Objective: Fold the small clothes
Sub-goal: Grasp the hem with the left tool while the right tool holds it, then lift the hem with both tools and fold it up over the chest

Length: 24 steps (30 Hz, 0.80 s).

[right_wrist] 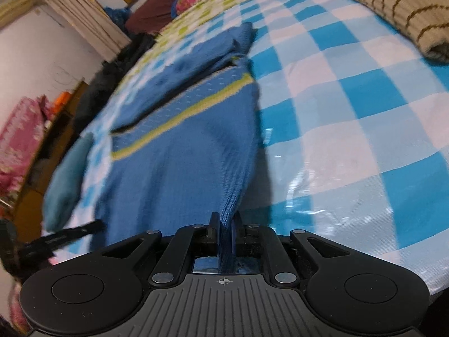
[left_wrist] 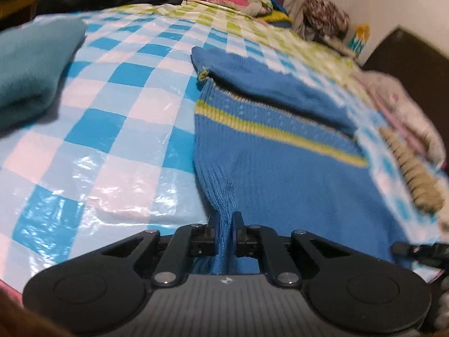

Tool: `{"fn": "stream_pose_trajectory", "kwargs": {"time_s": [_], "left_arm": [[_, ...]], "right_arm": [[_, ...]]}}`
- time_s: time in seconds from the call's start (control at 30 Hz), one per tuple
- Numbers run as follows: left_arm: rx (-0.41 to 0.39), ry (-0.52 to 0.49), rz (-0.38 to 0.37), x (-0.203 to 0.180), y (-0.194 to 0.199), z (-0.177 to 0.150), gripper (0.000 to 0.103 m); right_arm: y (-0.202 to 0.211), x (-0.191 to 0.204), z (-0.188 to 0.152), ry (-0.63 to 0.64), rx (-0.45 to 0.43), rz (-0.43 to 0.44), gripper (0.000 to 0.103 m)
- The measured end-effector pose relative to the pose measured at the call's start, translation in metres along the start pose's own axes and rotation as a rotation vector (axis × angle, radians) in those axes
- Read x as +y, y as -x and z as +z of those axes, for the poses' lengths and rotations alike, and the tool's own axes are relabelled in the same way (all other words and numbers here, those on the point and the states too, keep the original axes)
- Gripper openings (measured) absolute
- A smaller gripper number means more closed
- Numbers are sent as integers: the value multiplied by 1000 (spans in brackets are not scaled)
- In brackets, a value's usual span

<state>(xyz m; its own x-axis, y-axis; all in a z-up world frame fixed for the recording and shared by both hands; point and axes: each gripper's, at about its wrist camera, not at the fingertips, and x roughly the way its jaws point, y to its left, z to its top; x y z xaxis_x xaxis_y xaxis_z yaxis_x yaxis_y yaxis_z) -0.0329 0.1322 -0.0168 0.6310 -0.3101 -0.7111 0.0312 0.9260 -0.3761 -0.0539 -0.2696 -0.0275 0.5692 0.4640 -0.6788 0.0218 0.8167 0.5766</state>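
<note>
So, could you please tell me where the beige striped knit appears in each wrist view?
Left wrist: beige striped knit at the right edge, right of the blue sweater.
Right wrist: top right corner, folded on the checkered sheet.
Shared landmark: the sweater's yellow-green stripe.

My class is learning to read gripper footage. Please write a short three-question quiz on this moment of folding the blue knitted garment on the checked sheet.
1. True or false: both grippers are shut on the blue knitted garment.
2. Multiple choice: what colour is the stripe across the garment? A red, B yellow-green, C black.
3. Fill in: in the right wrist view, the folded beige item with brown stripes lies at the upper ____ of the picture.

Key
1. True: the left gripper and the right gripper each pinch a bunched edge of it.
2. B.
3. Right, on the checked sheet.
</note>
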Motion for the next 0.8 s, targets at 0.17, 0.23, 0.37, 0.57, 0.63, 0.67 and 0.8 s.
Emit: {"fn": "stream_pose_trajectory", "kwargs": {"time_s": [0.17,0.23,0.37,0.57,0.63,0.67,0.8], "left_arm": [[-75,119,-166,0,8,22,13],[-114,161,-230,0,8,36,13],[-191,182,-276,-3,3,70,13],[-280,178,-277,-1,-19,124,10],[-306,188,-270,2,-28,140,10],[-314,197,-266,4,-36,149,10],[-311,189,-207,11,-64,170,10]], "right_arm": [[13,9,11,-95,-103,164,7],[17,14,19,-122,-151,228,7],[17,23,47,-164,-254,319,7],[-7,28,103,-219,-333,365,7],[-21,28,122,-235,-343,360,7],[-28,27,130,-245,-346,354,7],[-63,23,160,-304,-349,344,7]]}}
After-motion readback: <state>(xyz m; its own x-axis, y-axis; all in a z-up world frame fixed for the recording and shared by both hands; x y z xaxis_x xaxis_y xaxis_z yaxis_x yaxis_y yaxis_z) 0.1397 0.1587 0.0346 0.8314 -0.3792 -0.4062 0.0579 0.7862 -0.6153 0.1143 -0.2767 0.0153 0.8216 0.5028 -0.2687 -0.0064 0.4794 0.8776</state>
